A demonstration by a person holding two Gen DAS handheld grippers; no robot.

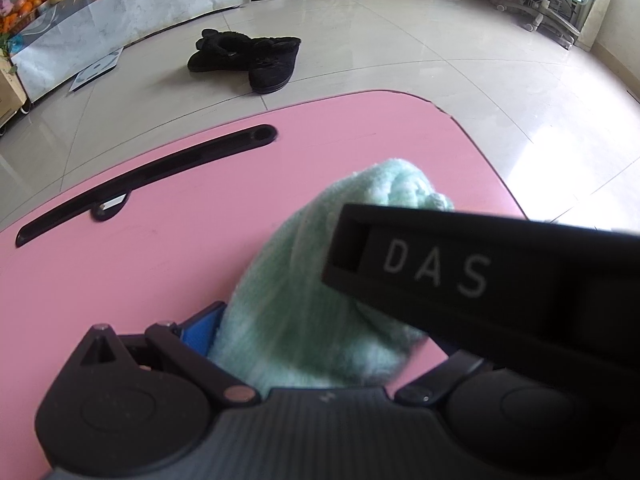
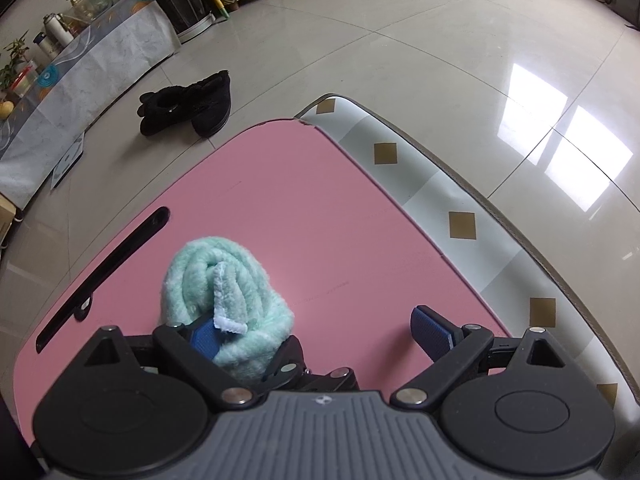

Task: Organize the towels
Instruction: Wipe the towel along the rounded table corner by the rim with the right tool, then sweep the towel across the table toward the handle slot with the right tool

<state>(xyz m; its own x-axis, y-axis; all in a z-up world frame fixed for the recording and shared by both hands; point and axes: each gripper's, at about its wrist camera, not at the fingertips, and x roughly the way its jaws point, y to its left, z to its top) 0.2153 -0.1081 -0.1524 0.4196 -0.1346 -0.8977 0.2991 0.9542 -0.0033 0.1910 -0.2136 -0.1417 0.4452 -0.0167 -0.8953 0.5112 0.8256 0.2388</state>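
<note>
A mint-green towel (image 1: 296, 280), rolled into a thick bundle, lies on the pink tabletop (image 1: 120, 280). The roll sits between the fingers of my left gripper (image 1: 320, 320), whose jaws stand wide. Its blue left pad (image 1: 200, 332) touches the roll's side. Its right finger is hidden behind a black finger marked DAS (image 1: 440, 268), which belongs to my right gripper and rests against the roll. In the right wrist view the towel (image 2: 224, 284) shows its spiral end and a loose white-edged corner. My right gripper (image 2: 318, 332) is open, with its left pad (image 2: 204, 338) against the roll.
A long black slot (image 1: 152, 176) runs across the pink top's far left. A grey-and-white patterned cloth (image 2: 460, 200) borders the pink top on the right. Black slippers (image 1: 248, 60) lie on the tiled floor beyond the table. Furniture lines the far walls.
</note>
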